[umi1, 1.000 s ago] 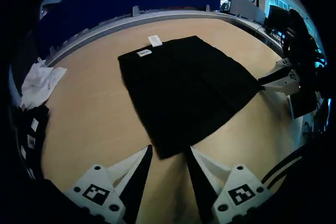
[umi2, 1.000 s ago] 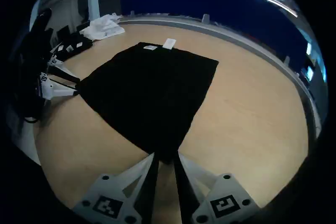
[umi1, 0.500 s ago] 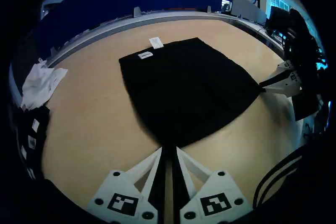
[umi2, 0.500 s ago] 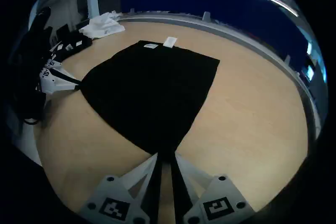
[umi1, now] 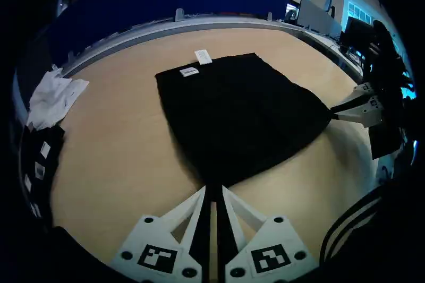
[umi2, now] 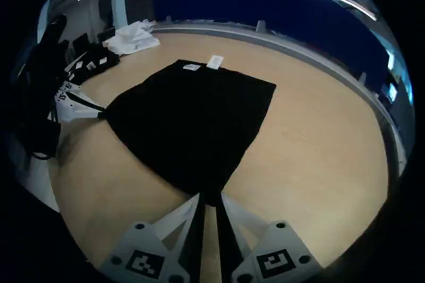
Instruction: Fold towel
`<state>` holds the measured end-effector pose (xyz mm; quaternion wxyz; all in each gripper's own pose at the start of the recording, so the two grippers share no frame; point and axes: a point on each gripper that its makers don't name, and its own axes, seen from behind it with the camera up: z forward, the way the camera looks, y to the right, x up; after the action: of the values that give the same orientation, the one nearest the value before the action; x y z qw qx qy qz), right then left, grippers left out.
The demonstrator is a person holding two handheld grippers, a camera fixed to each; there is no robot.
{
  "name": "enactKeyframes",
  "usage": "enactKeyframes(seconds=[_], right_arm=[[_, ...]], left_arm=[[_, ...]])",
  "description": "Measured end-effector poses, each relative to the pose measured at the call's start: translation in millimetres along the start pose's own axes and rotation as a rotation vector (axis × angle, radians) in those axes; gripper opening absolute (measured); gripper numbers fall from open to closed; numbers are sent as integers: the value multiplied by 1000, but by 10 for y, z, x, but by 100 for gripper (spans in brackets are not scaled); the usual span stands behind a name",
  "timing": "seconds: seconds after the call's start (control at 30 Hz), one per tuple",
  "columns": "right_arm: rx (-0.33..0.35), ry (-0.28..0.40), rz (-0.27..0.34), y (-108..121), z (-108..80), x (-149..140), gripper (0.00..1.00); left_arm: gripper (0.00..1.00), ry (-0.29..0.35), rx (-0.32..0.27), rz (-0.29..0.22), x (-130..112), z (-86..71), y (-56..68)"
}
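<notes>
Spreading across the light wooden table (umi1: 117, 139), the black rectangular cloth towel (umi1: 239, 108) lies at centre. At 6 o'clock in the left gripper view, the left tool (umi1: 214, 187) pinches one corner, narrowed tight on it; the right tool (umi1: 333, 114), at 3 o'clock there, clamps another corner.

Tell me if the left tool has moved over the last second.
Yes. The left tool closed on a corner of the towel and turned slightly left: the partition post sits a little farther right in the left gripper view.
</notes>
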<state>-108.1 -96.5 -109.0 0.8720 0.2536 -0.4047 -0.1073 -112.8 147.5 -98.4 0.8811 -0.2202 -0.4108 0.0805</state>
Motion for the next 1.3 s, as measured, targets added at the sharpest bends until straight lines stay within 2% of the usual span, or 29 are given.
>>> enactKeyframes(seconds=[0.43, 0.83, 1.1, 1.3], right_arm=[[27, 30, -12, -104, -383, 252, 13], [52, 40, -21, -253, -784, 426, 13], [70, 32, -8, -326, -959, 473, 13], [73, 21, -20, -340, -973, 460, 13]], left_arm=[[6, -6, -21, -86, 40, -454, 78], [6, 12, -43, -115, 204, -904, 148], [6, 13, -57, -120, 245, -1089, 169], [6, 2, -55, -130, 218, -1102, 156]])
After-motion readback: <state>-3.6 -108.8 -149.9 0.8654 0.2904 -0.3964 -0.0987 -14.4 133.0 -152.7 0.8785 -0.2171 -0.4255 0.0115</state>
